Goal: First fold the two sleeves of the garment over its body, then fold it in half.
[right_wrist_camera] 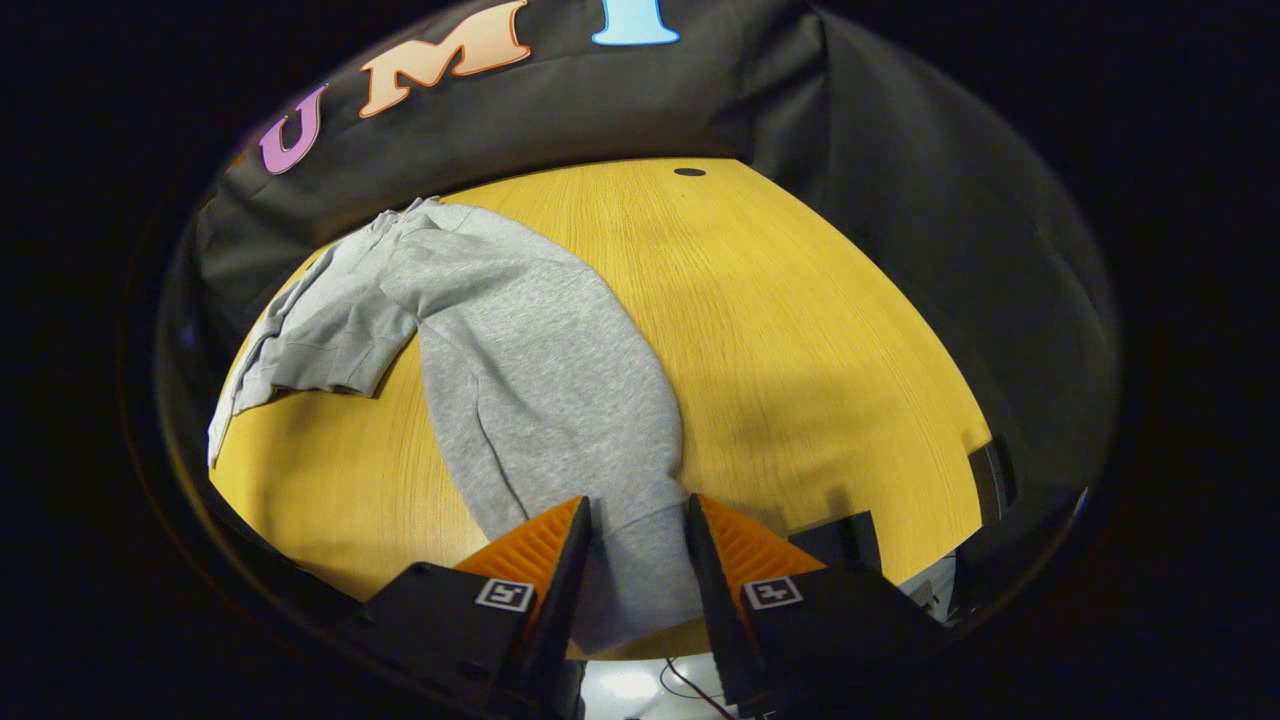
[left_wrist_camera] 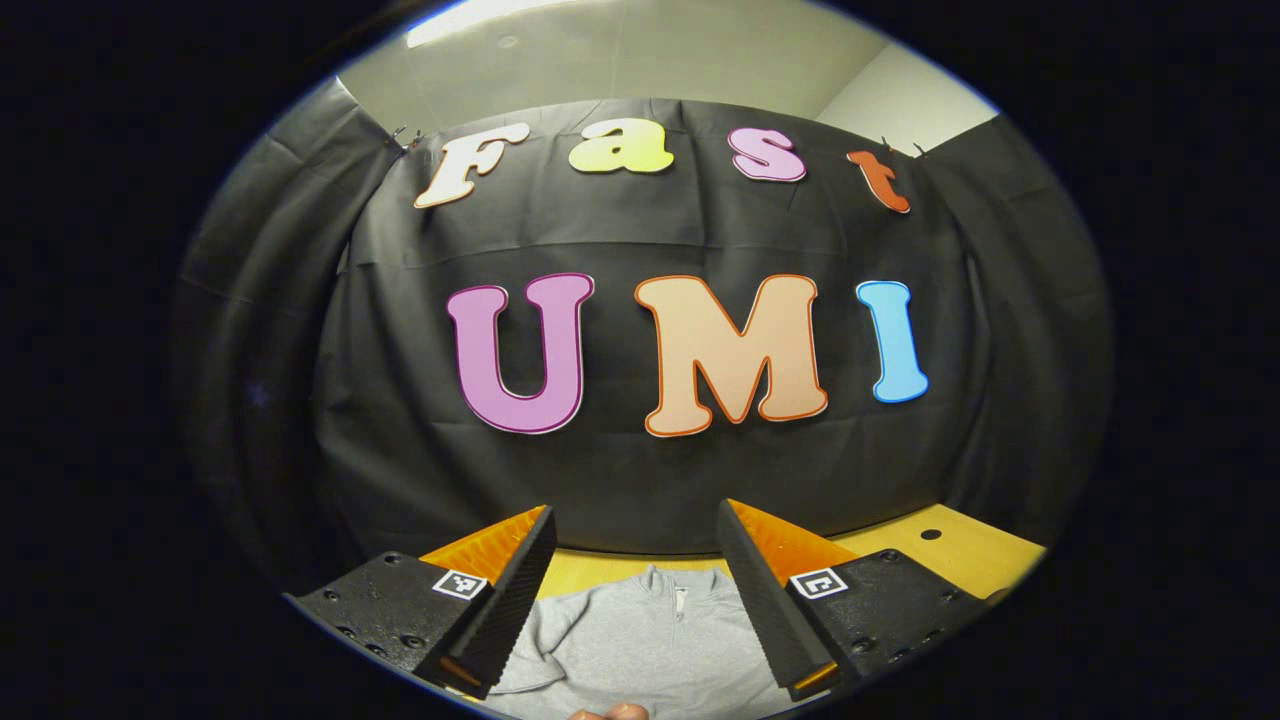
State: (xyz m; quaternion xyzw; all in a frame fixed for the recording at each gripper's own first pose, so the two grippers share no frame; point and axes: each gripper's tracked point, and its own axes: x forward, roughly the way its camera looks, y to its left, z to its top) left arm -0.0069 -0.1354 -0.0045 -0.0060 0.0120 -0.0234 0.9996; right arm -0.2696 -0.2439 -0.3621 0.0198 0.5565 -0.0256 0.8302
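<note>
A grey zip-neck garment (left_wrist_camera: 650,630) lies on the yellow wooden table (left_wrist_camera: 940,550), just below my left gripper (left_wrist_camera: 637,530). That gripper is open, held above the garment and facing the booth wall. In the right gripper view the garment's body (right_wrist_camera: 330,320) is bunched at the upper left, and one long sleeve (right_wrist_camera: 550,380) runs down toward me. Its cuff (right_wrist_camera: 640,570) lies between the fingers of my right gripper (right_wrist_camera: 638,515). The jaws are partly closed, one on each side of the cuff, with the fabric still flat between them.
The table (right_wrist_camera: 800,320) stretches bare to the right of the sleeve, with a small dark hole (right_wrist_camera: 690,172) near its far edge. Black objects (right_wrist_camera: 850,540) sit at the near right edge. A person's fingertip (left_wrist_camera: 610,712) shows at the bottom of the left gripper view.
</note>
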